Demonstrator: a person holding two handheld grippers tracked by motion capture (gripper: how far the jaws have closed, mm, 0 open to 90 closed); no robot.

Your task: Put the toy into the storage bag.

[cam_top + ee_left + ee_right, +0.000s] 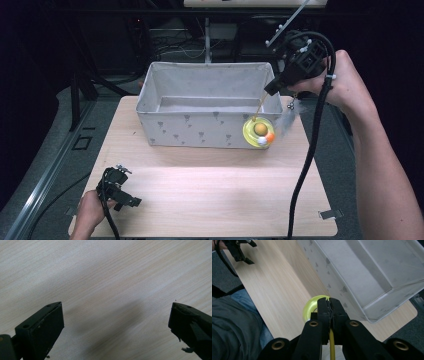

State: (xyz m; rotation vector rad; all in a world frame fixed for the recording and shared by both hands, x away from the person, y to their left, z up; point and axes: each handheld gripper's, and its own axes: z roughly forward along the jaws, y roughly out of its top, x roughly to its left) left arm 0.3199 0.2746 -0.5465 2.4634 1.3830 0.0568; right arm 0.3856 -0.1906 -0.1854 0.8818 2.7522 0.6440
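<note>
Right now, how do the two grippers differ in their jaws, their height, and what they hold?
The left gripper has its jaws wide apart with nothing between them; the right gripper has its jaws shut on the yellow stick of a toy. The left one sits low at the wooden table; the right one is raised beside the grey fabric box, with the yellow disc dangling below it. Both are black and hand-held.
</note>
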